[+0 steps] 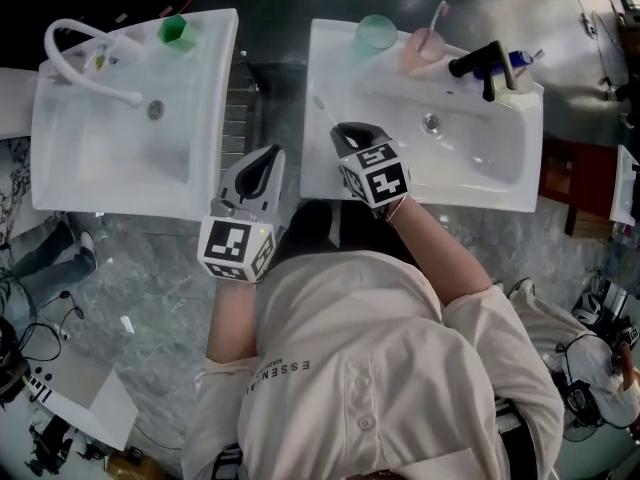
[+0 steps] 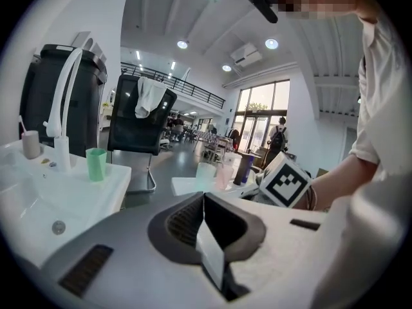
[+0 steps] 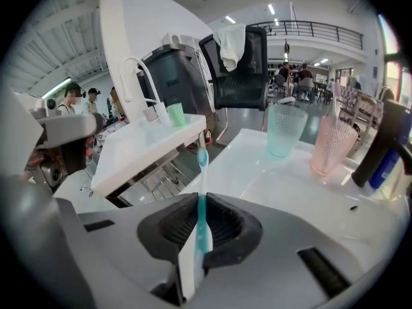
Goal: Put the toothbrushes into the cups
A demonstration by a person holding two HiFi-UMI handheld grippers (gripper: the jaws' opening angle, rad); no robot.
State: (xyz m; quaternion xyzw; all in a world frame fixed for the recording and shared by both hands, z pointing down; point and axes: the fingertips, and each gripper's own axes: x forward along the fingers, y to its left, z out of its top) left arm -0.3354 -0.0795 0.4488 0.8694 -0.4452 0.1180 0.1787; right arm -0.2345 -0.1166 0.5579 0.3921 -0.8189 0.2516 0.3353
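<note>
Two hazards noted, both judgement only.

1. Grip: the right gripper (image 1: 350, 134) has its jaws closed on the handle of a teal toothbrush (image 3: 201, 166), which stands head-up and forward of the pads, over the near left corner of the right sink (image 1: 470, 153). The pinch is narrow and on a slim, smooth handle. A twist of the wrist could let the brush pivot or slip out, into the basin or the gap between the two sinks.

2. Delivery: the teal cup (image 3: 285, 131) stands empty on the far ledge, well apart from the brush. The pink cup (image 3: 333, 145) beside it already holds a pink toothbrush (image 1: 437, 16). Both look light, so a head catching the rim on the way in would likely tip one over. The black tap (image 1: 480, 63) stands near the pink cup and narrows the approach.

The left gripper (image 2: 203, 201) has its jaws pressed together with nothing between them, and hangs over the gap at the near edge of the left sink (image 1: 110, 158).

Surface: two glossy white basins set on a dark grey counter. The left one carries a white tap (image 1: 85, 63) and a green cup (image 1: 176, 29).

Room: large open hall with ceiling spotlights, a railed mezzanine and a glazed entrance. An office chair has a white cloth over its back, people stand far off, and cables lie on a speckled floor
</note>
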